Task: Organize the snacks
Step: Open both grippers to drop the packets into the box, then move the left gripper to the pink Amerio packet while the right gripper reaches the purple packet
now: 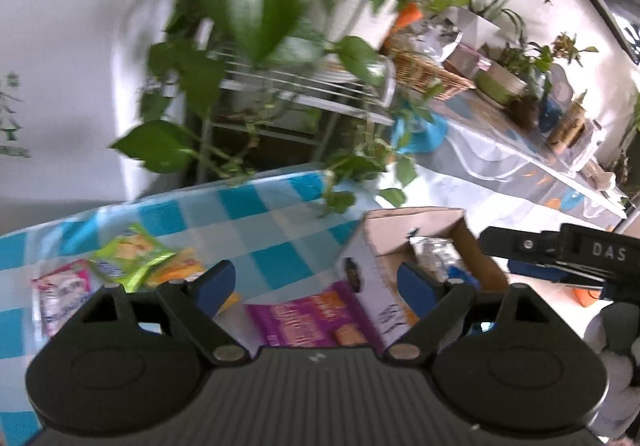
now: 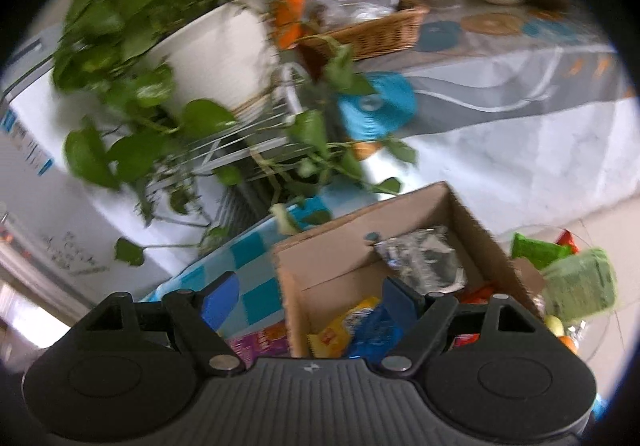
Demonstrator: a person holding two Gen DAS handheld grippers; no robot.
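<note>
Both grippers, left [image 1: 316, 288] and right [image 2: 310, 300], fingers apart (nothing held) over box [image 2: 360, 238] and purple pack [image 1: 304, 320]

You see bright, soft daylight in both fisheye views; leafy plant [image 1: 256, 1] smears with motion blur, and edges curve into black corners.

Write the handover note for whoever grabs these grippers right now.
Left gripper: open, empty, above the checked tablecloth.
Right gripper: open, empty, at the cardboard box.
Done: silver packet and yellow-blue packet are in the box.
Left: purple packet beside the box, and the green, orange and pink packets on the cloth.
</note>
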